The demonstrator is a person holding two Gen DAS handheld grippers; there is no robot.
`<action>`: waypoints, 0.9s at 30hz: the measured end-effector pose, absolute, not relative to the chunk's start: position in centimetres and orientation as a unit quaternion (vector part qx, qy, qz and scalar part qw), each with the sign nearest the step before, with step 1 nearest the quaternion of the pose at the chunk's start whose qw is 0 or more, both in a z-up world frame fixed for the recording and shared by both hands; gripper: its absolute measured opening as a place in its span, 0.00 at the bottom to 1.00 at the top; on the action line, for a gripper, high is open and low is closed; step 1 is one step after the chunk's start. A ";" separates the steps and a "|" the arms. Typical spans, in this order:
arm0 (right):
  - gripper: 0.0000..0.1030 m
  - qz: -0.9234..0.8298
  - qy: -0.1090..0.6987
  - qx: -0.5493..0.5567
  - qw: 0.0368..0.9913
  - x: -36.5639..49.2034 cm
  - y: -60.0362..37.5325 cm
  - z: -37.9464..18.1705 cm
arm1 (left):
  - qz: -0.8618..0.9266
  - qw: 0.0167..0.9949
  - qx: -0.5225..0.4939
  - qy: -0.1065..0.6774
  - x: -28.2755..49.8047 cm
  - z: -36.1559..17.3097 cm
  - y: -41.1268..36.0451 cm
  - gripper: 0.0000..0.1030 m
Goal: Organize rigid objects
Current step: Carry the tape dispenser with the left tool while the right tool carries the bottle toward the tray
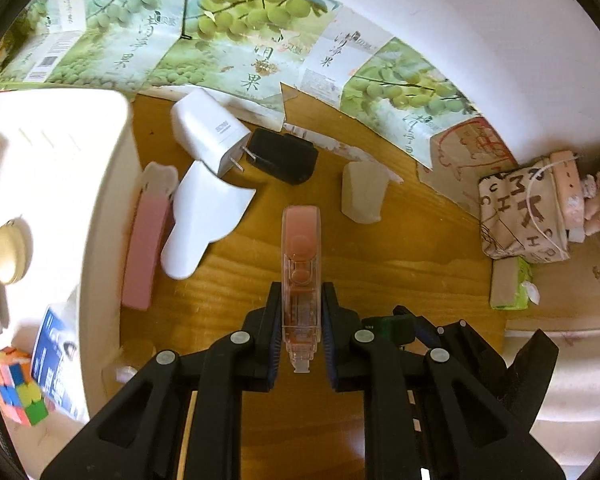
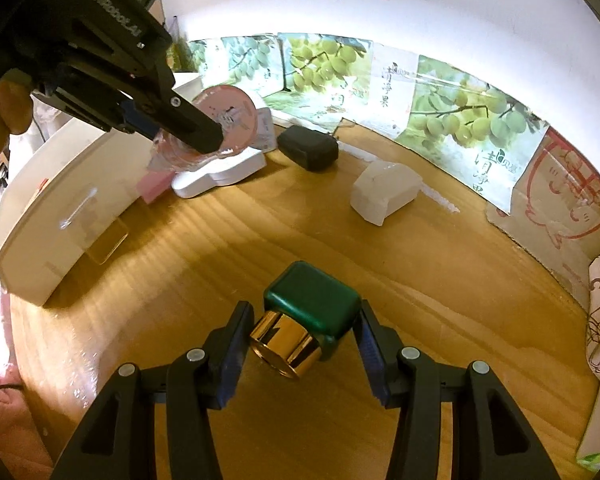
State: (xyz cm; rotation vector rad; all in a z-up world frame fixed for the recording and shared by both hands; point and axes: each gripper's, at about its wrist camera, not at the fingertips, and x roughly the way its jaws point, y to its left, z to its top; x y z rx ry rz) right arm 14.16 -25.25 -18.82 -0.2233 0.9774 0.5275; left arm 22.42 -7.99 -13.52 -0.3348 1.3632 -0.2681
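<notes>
On the wooden worktop [image 2: 260, 240], I am midway through sorting hard odds and ends into the big cream storage bin [image 1: 72, 184], my landmark along the worktop's left edge. The bin already holds a Rubik's cube [image 1: 14, 386] and a blue-printed box [image 1: 54, 360], a fact only the left wrist view gives; the right view shows just its outer wall. Just beside the bin lie a pink bar [image 1: 146, 252] and a white curved piece [image 1: 204, 220], with a white plug adapter [image 1: 210, 132] and a black adapter [image 1: 284, 156] behind them, and a white block [image 1: 362, 192] further out from the bin. My left tongs [image 1: 301, 316] are clamped narrow on a pink correction-tape dispenser [image 1: 301, 264], carried above the worktop near the bin's corner; the right view alone reveals its round flat side [image 2: 226, 116]. My right tongs [image 2: 304, 336], well away from the bin, stand around a green-capped bottle with a gold collar [image 2: 312, 312] lying on the worktop; the pads look close to its sides, but I cannot tell whether they are gripping yet. By my reading, the next move calls for swinging the dispenser over the bin's rim before letting go, then closing on the bottle.
</notes>
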 end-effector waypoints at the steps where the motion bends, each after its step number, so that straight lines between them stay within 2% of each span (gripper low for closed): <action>1: 0.50 0.252 0.461 -0.105 0.844 13.9 -25.2 -18.5 | -0.122 0.758 -0.151 0.622 21.9 -13.2 -7.9 0.17; 27: 0.50 0.261 0.420 -0.115 0.861 5.4 -21.7 -12.4 | -0.095 0.811 -0.157 0.556 12.0 -6.8 -0.4 0.17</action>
